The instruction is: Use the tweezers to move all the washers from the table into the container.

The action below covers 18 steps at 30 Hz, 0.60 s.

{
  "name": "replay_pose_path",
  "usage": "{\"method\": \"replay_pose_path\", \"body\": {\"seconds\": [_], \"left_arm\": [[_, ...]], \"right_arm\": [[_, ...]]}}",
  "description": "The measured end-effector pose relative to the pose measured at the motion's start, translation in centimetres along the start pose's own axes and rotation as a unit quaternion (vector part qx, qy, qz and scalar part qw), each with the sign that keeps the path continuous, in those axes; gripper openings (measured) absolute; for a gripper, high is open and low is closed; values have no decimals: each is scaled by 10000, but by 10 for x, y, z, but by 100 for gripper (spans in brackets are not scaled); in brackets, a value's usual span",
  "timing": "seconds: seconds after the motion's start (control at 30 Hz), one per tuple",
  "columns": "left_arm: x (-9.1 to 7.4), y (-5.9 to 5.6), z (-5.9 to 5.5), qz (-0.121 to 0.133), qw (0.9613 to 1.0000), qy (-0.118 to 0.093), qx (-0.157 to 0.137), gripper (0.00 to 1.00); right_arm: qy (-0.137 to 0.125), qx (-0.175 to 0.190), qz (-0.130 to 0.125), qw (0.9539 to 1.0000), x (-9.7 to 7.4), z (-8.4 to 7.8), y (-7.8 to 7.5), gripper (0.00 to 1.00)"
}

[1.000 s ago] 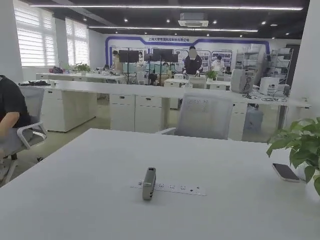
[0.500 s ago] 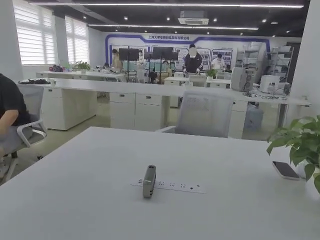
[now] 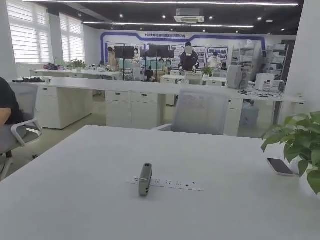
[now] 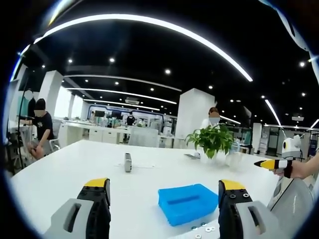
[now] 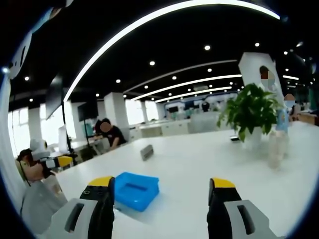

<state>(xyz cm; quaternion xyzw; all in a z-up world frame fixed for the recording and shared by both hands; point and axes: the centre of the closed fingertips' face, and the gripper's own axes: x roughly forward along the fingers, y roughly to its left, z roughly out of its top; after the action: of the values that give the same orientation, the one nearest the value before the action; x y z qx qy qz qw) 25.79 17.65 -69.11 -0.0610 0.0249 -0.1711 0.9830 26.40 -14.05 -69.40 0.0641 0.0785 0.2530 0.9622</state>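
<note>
On the white worktop (image 3: 75, 200) in front of you, the blue container (image 4: 194, 203) sits near the near edge. It is a flat rectangular box. In your left gripper view its long axis runs across the picture, with the right end tipped slightly away from you. Its top face shows a shallow rectangular recess, and you cannot tell whether anything lies in it. The washers (image 4: 202, 230), a few small silver rings, lie loose on the worktop just beside the container's near side, closer to the edge.

Your left gripper (image 4: 164, 183) has its jaws spread wide apart, the container showing between them. Your right gripper (image 5: 160, 182) is spread wide too, and the container (image 5: 134, 189) sits just ahead of its left jaw.

Further in, near the worktop's middle, a grey device (image 3: 145, 179) stands on the end of a flush power strip (image 3: 167, 183), its long axis pointing away from you. A phone (image 3: 279, 166) lies flat towards the right edge, next to a potted plant (image 3: 300, 145).

On the far wall a line of characters sits inside a blue frame (image 3: 165, 35), too small to read. A seated person (image 3: 6, 107) is at the left.
</note>
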Motion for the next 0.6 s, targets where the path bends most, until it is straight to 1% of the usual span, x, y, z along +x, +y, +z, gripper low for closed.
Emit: {"method": "replay_pose_path", "body": {"seconds": [0.17,0.27,0.5,0.6], "left_arm": [[1,-2,-4,-66,9999,93,-6,91],[1,-3,-6,-81,9998,153,40,90],[0,-2,-7,-60,9998,195,64,89],[0,-2,-10,-70,9996,271,95,89]], "right_arm": [[-21,-27,-68,10000,-1,1,-2,76],[23,-80,-98,9999,-1,0,-2,75],[152,-195,-75,9997,0,-5,-1,75],[179,-212,-105,9996,0,-5,-1,75]]}}
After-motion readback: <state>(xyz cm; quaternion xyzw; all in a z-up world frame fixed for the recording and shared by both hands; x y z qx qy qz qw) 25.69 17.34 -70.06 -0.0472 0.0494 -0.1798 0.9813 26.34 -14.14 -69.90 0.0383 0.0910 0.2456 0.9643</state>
